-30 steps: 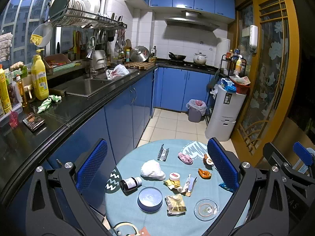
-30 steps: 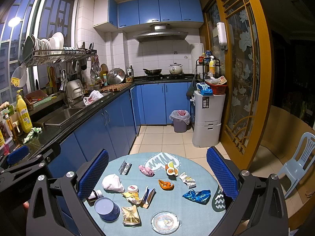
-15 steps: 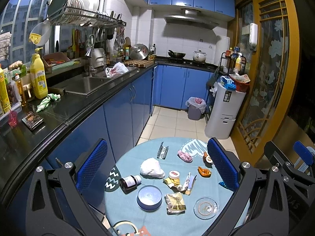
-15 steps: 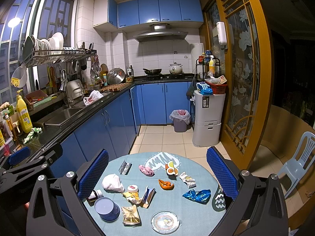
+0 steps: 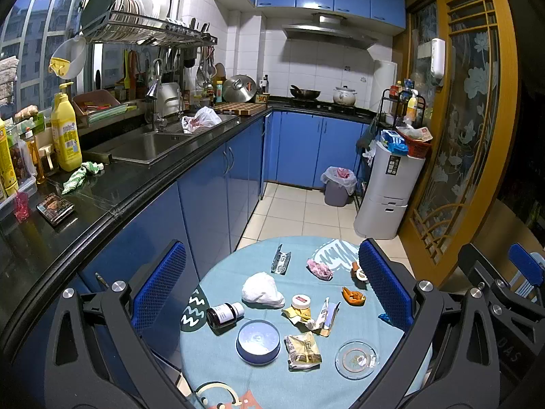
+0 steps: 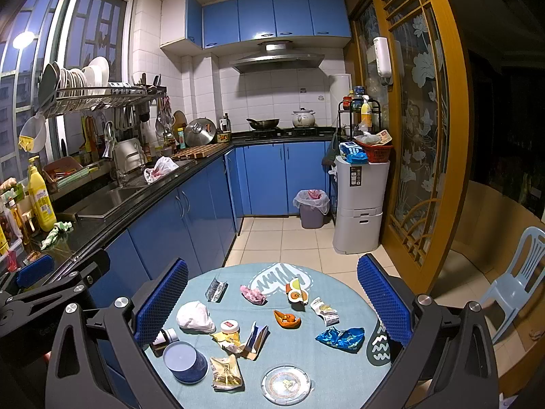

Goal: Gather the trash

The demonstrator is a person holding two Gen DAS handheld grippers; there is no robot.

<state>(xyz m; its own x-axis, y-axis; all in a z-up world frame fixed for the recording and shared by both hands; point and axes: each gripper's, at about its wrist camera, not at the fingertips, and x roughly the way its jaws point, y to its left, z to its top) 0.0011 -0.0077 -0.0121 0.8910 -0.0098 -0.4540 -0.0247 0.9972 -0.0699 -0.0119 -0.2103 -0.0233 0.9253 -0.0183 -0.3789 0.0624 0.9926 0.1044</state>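
A round table (image 5: pixel 221 368) (image 6: pixel 340 371) with a light blue cloth carries scattered trash. On it lie a crumpled white tissue (image 5: pixel 262 289) (image 6: pixel 195 316), a pink wrapper (image 5: pixel 319 268) (image 6: pixel 252 294), a silver wrapper (image 5: pixel 280 262) (image 6: pixel 216 289), orange peel (image 5: pixel 354 296) (image 6: pixel 287 318), a gold packet (image 5: pixel 302 347) (image 6: pixel 225 372) and a blue foil wrapper (image 6: pixel 340 338). My left gripper (image 5: pixel 272 289) and right gripper (image 6: pixel 272 306) both hover open above the table, holding nothing. A lined grey bin (image 5: pixel 337 185) (image 6: pixel 311 208) stands on the far floor.
Also on the table are a blue round tin (image 5: pixel 258 341) (image 6: pixel 184 361), a dark pill bottle (image 5: pixel 224 313), a small jar (image 6: pixel 229 326) and a glass ashtray (image 5: pixel 356 359) (image 6: pixel 285 384). Blue cabinets and a black counter (image 5: pixel 102 201) run along the left. A plastic chair (image 6: pixel 514 283) stands right.
The left wrist view has tilted up a little, so the table sits slightly lower and nearer the frame bottom. The right view is unchanged. Both grippers stay open.
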